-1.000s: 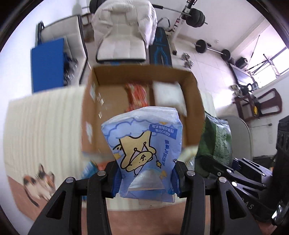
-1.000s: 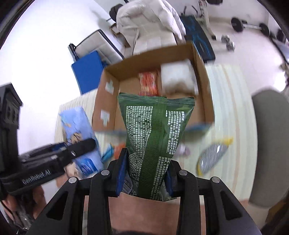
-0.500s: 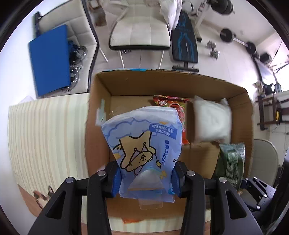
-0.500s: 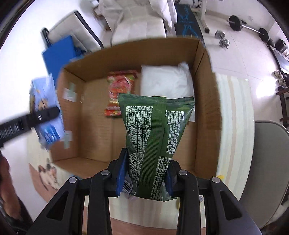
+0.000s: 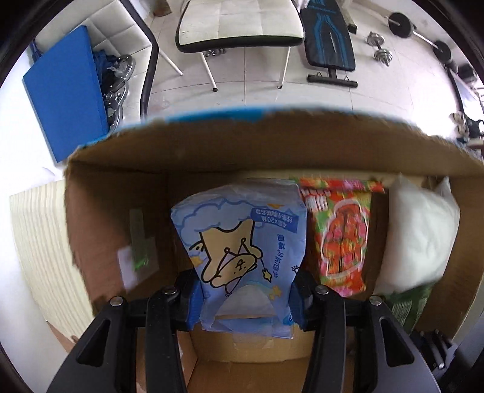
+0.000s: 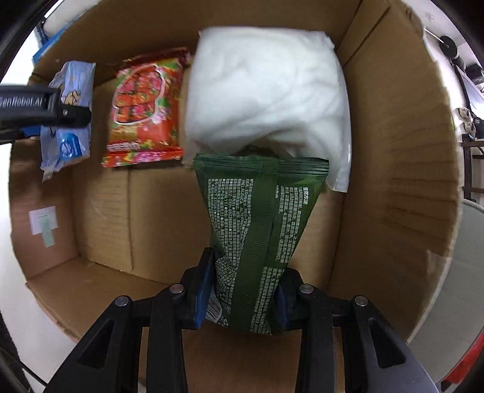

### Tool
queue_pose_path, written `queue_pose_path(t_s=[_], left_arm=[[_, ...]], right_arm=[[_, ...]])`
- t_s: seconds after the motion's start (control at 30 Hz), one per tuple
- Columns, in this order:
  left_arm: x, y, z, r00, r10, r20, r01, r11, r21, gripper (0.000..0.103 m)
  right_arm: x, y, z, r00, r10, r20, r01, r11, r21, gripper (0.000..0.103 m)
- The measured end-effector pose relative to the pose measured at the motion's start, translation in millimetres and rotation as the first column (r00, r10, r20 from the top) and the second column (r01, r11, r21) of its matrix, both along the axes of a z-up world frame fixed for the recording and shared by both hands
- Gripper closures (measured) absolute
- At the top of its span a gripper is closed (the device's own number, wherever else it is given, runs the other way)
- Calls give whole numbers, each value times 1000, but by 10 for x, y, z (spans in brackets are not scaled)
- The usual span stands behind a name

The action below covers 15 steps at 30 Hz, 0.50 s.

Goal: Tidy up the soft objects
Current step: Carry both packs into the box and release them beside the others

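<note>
My left gripper (image 5: pixel 245 297) is shut on a light blue cartoon pack (image 5: pixel 239 241) and holds it inside the cardboard box (image 5: pixel 272 142), against the far wall, left of a red snack bag (image 5: pixel 340 235). My right gripper (image 6: pixel 245 297) is shut on a green packet (image 6: pixel 257 226) inside the same box (image 6: pixel 399 169), its top touching a white soft pack (image 6: pixel 266 87). The red bag (image 6: pixel 145 108), the blue pack (image 6: pixel 68 142) and the left gripper (image 6: pixel 45 108) show in the right wrist view at the left.
The white pack (image 5: pixel 420 235) lies at the box's right end, with the green packet (image 5: pixel 405 305) just below it. Box floor (image 6: pixel 121 217) is bare at the near left. Beyond the box are a white chair (image 5: pixel 239 24), a blue pad (image 5: pixel 66 99) and a weight bench (image 5: pixel 328 33).
Both grippers have moved forward and down into the box with their packs. The blue pack now sits beside the red bag; the green packet has reached the white pack.
</note>
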State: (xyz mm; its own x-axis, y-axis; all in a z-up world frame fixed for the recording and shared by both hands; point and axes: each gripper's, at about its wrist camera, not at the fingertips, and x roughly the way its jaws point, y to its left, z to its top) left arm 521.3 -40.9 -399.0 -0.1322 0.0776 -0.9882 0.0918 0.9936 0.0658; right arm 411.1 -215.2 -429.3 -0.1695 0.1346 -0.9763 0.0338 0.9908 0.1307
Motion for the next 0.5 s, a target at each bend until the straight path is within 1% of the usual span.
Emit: queue_pose_path(t_s=[0.1,0.17,0.2,0.23,0.27,0.3,0.33,0.37,0.43,0.47,0.5], left_arm=[[32,39,-4,999,31,-13,-31,999,-27,51],[38,66,44,999,48,-18,-48,997,-52,41],[51,72,72,999,47,-9,-47,997,-54,33],[45,60,143,999,36,3,-36,997,-70,27],[34,51,182,1000,26,14,-25,998,-58,21],[14,37,256,999,14,40,-13,999,-42,7],[1,33,309,998,5,57,-3,999,-39,5],[-16,33,352,998,1,63,2,999,-39,5],[-58,49,436,997,8,74,-4,999,-50,4],[-104,54,505,996,9,86,-5,999,-52,4],[-139,60,556,995,10,101,-4,998,-57,4]], right_arm=[[-4,-14,-52,1000,3,-8,-3,1000,-2,65],[2,-33,-58,1000,-5,-24,5,1000,3,60],[17,-20,-72,1000,-11,-26,11,1000,2,48],[39,-63,-38,999,-26,-22,26,1000,2,32],[45,-76,-3,999,-39,-14,39,999,19,31],[53,-86,39,999,-51,-9,51,998,29,30],[58,-89,83,998,-55,-3,55,998,20,27],[65,-80,124,998,-54,8,54,998,20,26],[63,-80,205,998,-61,27,60,998,14,18],[63,-81,238,997,-65,36,65,998,17,17],[64,-75,278,997,-68,45,67,998,19,11]])
